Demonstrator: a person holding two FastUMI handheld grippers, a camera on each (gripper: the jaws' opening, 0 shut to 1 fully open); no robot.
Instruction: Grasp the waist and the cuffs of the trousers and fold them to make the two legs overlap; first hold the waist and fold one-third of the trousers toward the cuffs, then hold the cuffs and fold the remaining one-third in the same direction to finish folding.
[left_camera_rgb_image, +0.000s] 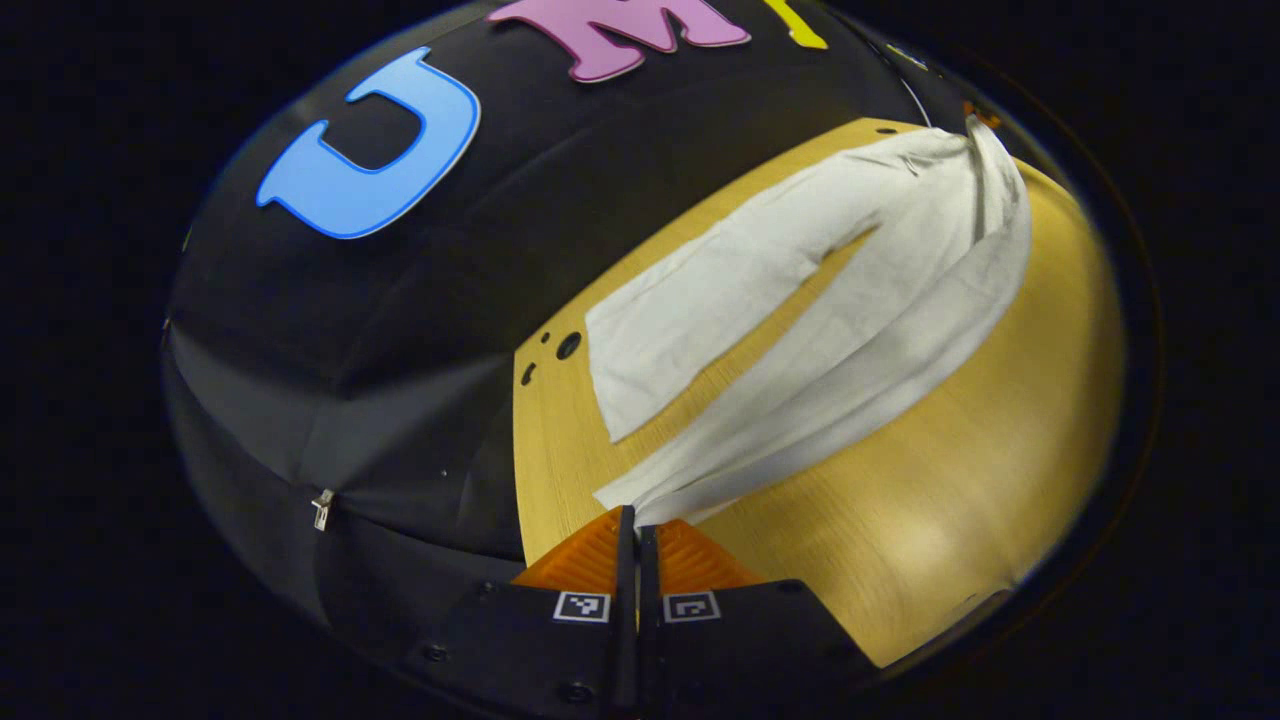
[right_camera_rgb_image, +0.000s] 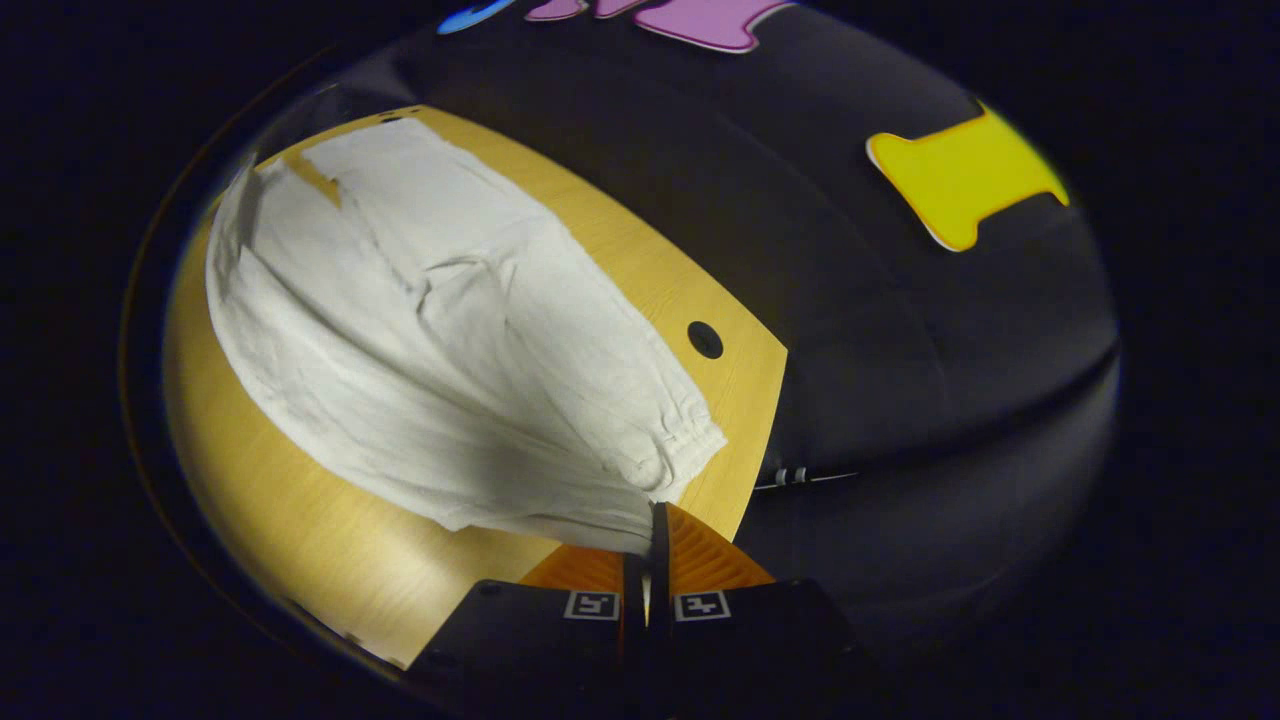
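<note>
Trousers (left_camera_rgb_image: 850, 310) of pale thin cloth lie on the wooden table (left_camera_rgb_image: 960, 520), spreading through the centre and upper right of the left gripper view. They look light, limp and prone to sagging. The left gripper (left_camera_rgb_image: 634, 520) is pinched on one cuff at lower centre; the right gripper (right_camera_rgb_image: 652, 530) is pinched on the waist edge, best gripped at the hems

Light wooden table (left_camera_rgb_image: 960, 520) with round holes, black cloth wall (left_camera_rgb_image: 400, 330) behind, glare on tabletop.
</note>
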